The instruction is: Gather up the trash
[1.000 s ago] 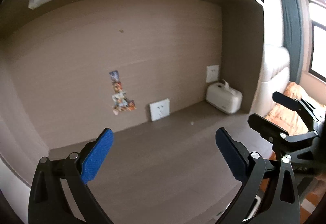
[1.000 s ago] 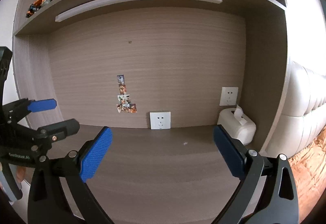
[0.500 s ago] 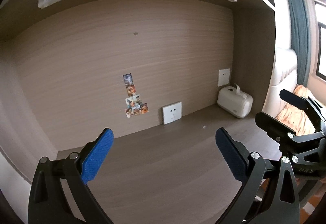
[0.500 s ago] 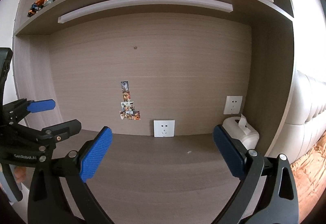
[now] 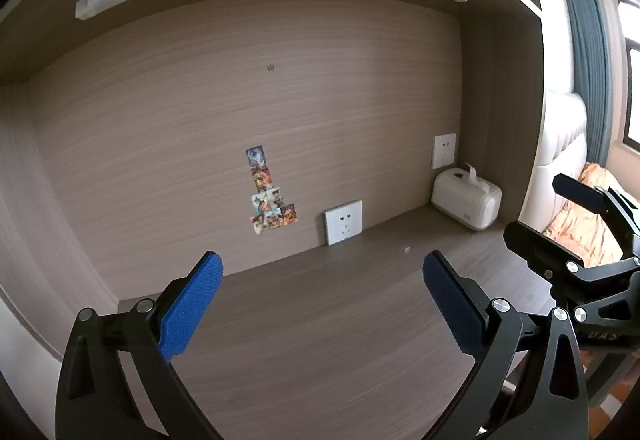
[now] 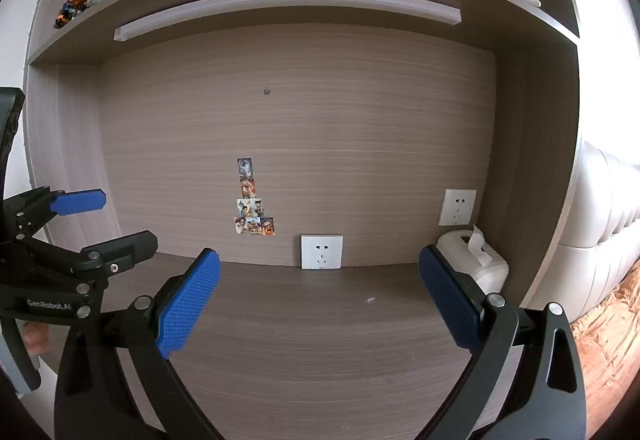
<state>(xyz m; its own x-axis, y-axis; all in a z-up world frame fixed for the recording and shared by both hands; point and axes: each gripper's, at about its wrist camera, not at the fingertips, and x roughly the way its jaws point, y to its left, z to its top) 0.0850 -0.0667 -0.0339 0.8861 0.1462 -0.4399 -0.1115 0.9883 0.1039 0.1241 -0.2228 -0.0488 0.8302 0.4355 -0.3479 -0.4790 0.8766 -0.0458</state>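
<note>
Both cameras have tipped up and eased back over the last second: the wall sockets and tissue box sit lower in frame now, and the right view takes in more of the upper shelf.

Desk (image 6: 320, 340) is a wood-grain alcove, nearly bare. Back panel carries a light bar (image 6: 288, 6) under the shelf, a cluster of small stickers (image 6: 252, 208), and a socket (image 6: 321, 251) at desk level. White tissue box (image 6: 480, 260) stands in the far right corner, against the side wall.

Trash: only candidate I can see is a tiny pale scrap (image 6: 371, 299) lying on the desk, in front of and to the right of the socket, near the tissue box. Same speck in the left view (image 5: 407, 249). Too small to say what it is.

Step, my read: scan/approach, nothing collected yet. No bin in view.

Next move likely calls for the right gripper (image 6: 320, 300), nearer that side, to drop toward the desk, straddle the scrap and close flat against the surface. A scrap that thin is easy to miss or push away.

Pose: left gripper (image 5: 323, 302) and right gripper are side by side, level, aimed at the back panel, held above the near desk edge. Both spread wide, empty, blue pads well apart.
</note>
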